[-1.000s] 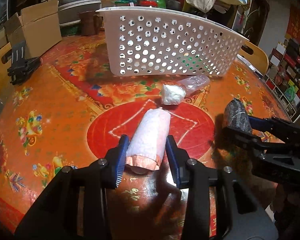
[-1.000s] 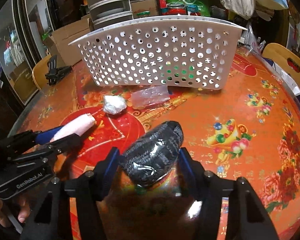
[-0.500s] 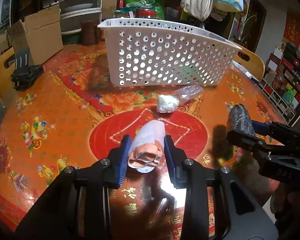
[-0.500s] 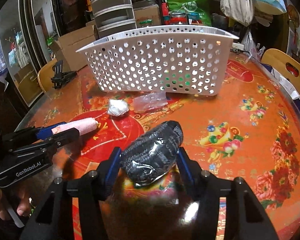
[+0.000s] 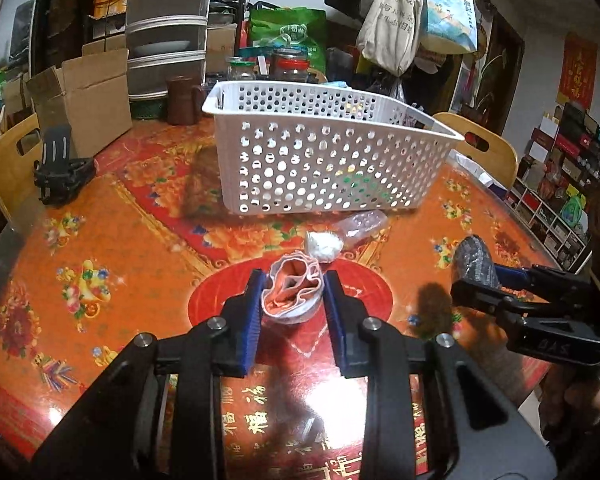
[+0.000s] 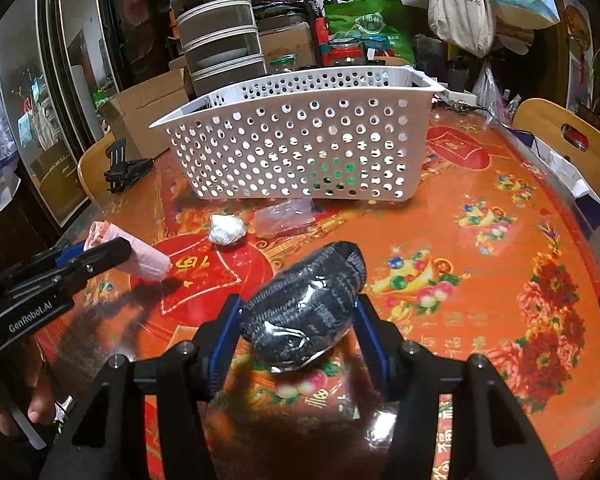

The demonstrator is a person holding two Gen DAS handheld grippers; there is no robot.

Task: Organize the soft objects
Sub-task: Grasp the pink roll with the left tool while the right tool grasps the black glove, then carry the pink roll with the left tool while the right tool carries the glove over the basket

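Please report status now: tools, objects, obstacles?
Left tool shut on pink roll. Right tool shut on dark roll. Basket ahead; white wad and clear bag lie before it.

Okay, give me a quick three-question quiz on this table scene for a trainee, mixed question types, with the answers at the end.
1. True or false: the left claw holds a pink rolled cloth.
2. Multiple choice: what is the right claw shut on? A) a white wad B) a dark knitted bundle wrapped in clear film C) a cardboard box
3. Short answer: which two loose soft items lie on the table just in front of the white perforated basket?

Key:
1. True.
2. B.
3. A small white wad and a clear plastic packet, lying beside each other.
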